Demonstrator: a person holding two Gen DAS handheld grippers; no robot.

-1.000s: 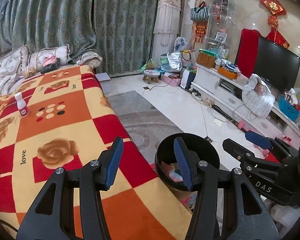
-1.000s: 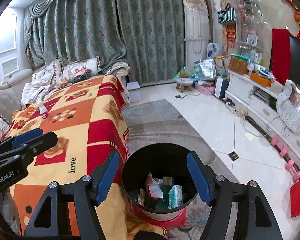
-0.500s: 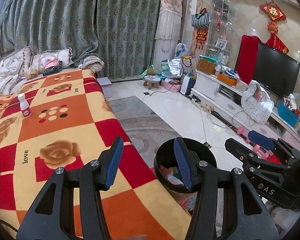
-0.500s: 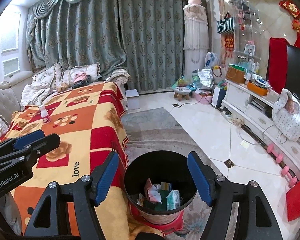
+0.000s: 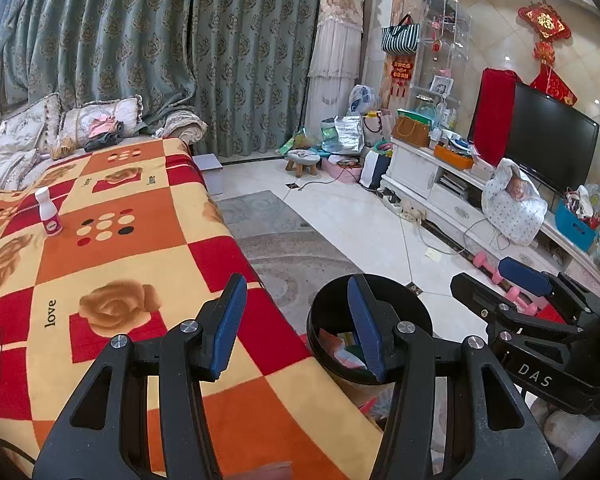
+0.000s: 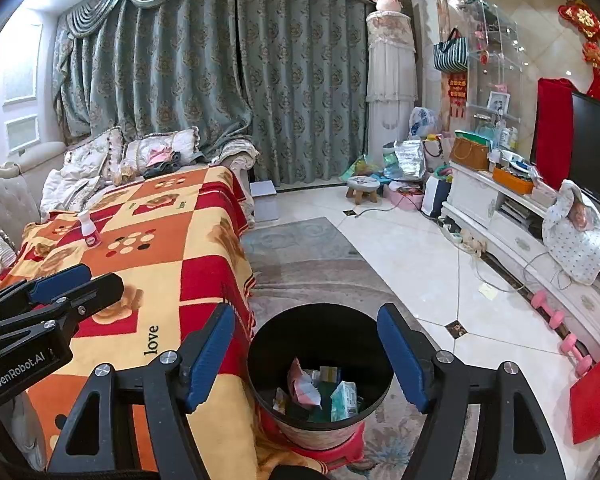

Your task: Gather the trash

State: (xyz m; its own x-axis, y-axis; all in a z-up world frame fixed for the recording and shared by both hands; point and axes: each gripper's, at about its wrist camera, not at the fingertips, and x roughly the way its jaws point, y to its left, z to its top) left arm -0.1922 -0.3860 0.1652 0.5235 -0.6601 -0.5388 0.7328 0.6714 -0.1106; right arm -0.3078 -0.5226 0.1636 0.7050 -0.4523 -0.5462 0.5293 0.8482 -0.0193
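Observation:
A black round trash bin [image 6: 320,332] stands on the floor beside the blanket-covered sofa and holds several wrappers and small boxes [image 6: 320,390]. It also shows in the left wrist view [image 5: 332,312]. My right gripper [image 6: 306,354] is open and empty above the bin. My left gripper [image 5: 296,322] is open and empty over the blanket's edge, left of the bin. A small white bottle with a pink label [image 5: 49,217] stands upright far back on the blanket; it also shows in the right wrist view [image 6: 89,233].
An orange, red and yellow checked blanket [image 5: 112,256] covers the sofa. Cushions and clothes [image 5: 100,128] lie at its far end. A grey rug [image 6: 300,256], tiled floor, pink dumbbells [image 6: 560,320], a white TV cabinet [image 6: 512,224] and a small stool [image 6: 363,188] lie to the right.
Both grippers have risen and drawn back a little, so the bin looks smaller and lower. Both stay open and empty.

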